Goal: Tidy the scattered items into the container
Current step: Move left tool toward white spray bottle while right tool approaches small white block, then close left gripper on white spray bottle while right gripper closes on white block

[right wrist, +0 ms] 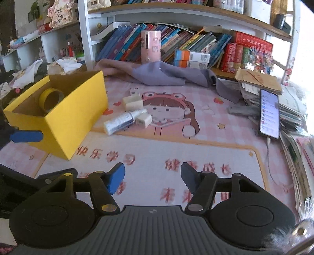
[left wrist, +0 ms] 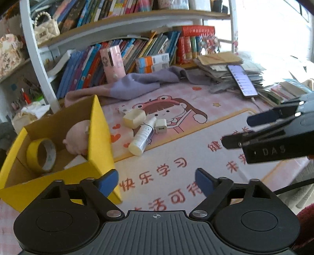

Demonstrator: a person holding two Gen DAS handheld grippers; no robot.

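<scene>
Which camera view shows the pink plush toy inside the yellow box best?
The left wrist view. It looks into the yellow box from the open side, so the pink plush toy shows beside the tape roll. In the right wrist view the box wall hides the toy; only the tape roll shows.

My worktop [right wrist: 206,155] wears a pink cartoon mat; a crowded bookshelf [right wrist: 176,17] stands far, daylight glaring right.
</scene>
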